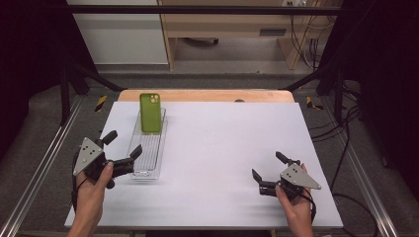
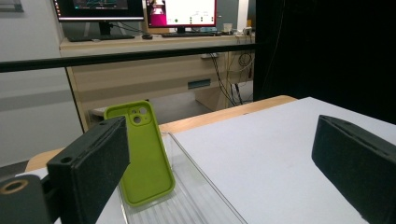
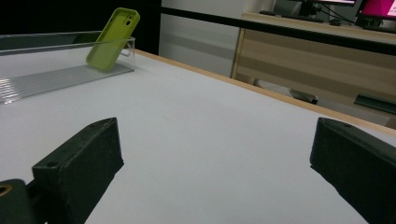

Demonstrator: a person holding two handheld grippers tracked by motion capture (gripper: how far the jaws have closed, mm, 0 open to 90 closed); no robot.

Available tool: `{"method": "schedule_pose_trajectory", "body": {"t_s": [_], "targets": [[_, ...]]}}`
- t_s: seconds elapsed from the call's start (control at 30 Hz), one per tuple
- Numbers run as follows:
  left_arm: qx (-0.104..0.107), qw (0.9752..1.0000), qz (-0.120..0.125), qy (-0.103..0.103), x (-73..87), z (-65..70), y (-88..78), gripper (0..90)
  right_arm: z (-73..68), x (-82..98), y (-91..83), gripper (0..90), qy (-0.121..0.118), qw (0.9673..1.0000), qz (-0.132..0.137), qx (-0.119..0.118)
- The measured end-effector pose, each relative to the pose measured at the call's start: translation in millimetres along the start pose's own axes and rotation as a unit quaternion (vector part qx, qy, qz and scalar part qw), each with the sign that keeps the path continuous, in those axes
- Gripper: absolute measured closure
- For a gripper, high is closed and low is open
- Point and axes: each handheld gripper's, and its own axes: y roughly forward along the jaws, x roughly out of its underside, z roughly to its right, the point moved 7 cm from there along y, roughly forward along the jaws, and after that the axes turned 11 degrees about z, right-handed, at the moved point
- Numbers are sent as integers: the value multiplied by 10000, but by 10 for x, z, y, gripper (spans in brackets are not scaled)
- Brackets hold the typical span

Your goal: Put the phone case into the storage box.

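A green phone case point(image 1: 150, 112) point(image 2: 142, 151) point(image 3: 111, 39) leans upright against the far end of a long clear plastic tray point(image 1: 147, 148) point(image 2: 196, 196) point(image 3: 42, 77) at the table's left. My left gripper point(image 1: 122, 143) is open, held beside the tray's near left side, with one jaw over the tray's rim and nothing between the jaws. My right gripper point(image 1: 268, 165) is open near the table's front right, well away from the tray, jaws spread over bare white tabletop.
The white tabletop point(image 1: 222, 148) has a wooden strip point(image 1: 207, 95) along its far edge. Beyond it stand a wooden desk point(image 2: 154, 70) with monitors point(image 2: 140, 9) and cables. Black frame bars point(image 1: 197, 9) and dark curtains flank the table.
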Motion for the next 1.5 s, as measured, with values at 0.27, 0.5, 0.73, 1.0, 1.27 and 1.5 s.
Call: {"method": "schedule_pose_trajectory", "body": {"t_s": [0.27, 0.5, 0.73, 1.0, 1.27, 1.5], "targets": [[0, 9997, 0, 230, 43, 4, -125, 36, 33, 1, -19, 26, -35, 10000, 59, -37], [116, 9995, 140, 248, 101, 32, -246, 38, 28, 11, -15, 26, -66, 10000, 41, -54], [90, 9997, 160, 179, 149, 13, -322, 36, 29, 14, -19, 27, -58, 10000, 28, -33], [110, 9997, 166, 111, 201, -10, -399, 32, 37, 18, -20, 27, -54, 10000, 23, -29], [117, 9999, 58, 68, 347, -10, -438, 28, 27, 19, -17, 27, -56, 10000, 19, -52], [146, 9999, 41, 32, 405, 1, -453, 29, 25, 20, -18, 27, -54, 10000, 10, -56]]}}
